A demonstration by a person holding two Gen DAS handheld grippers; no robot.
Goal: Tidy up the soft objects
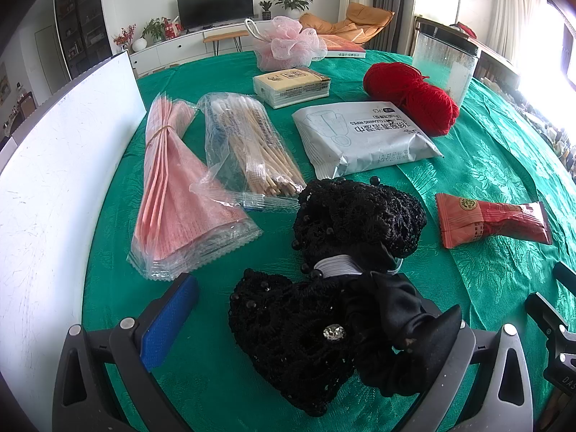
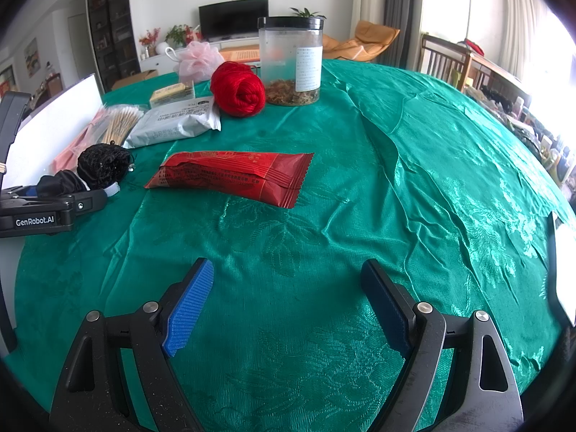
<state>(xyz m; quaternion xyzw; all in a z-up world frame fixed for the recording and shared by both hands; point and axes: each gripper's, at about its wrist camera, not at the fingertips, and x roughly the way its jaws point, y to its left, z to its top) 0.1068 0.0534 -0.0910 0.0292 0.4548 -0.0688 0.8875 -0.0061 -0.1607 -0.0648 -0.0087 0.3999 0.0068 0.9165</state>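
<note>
A black lace hair net with a satin bow [image 1: 324,288] lies on the green tablecloth [image 1: 486,165], right between the wide jaws of my left gripper [image 1: 316,309]. Its blue left pad [image 1: 169,320] stands clear of the lace; the bow hides the right finger. My right gripper [image 2: 288,306] is open over bare cloth, nothing between its pads. Ahead of it lie a red snack packet [image 2: 234,178], a red yarn ball [image 2: 237,88], a pink bath pouf [image 2: 198,59], a grey wipes pack [image 2: 172,126] and a tissue pack [image 2: 172,93].
A white box wall [image 1: 54,165] borders the table's left side. Beside it lie a bag of pink sheets [image 1: 176,194] and a bag of cotton swabs [image 1: 244,147]. A clear jar with a black lid [image 2: 289,61] stands at the back, near a book [image 1: 342,48].
</note>
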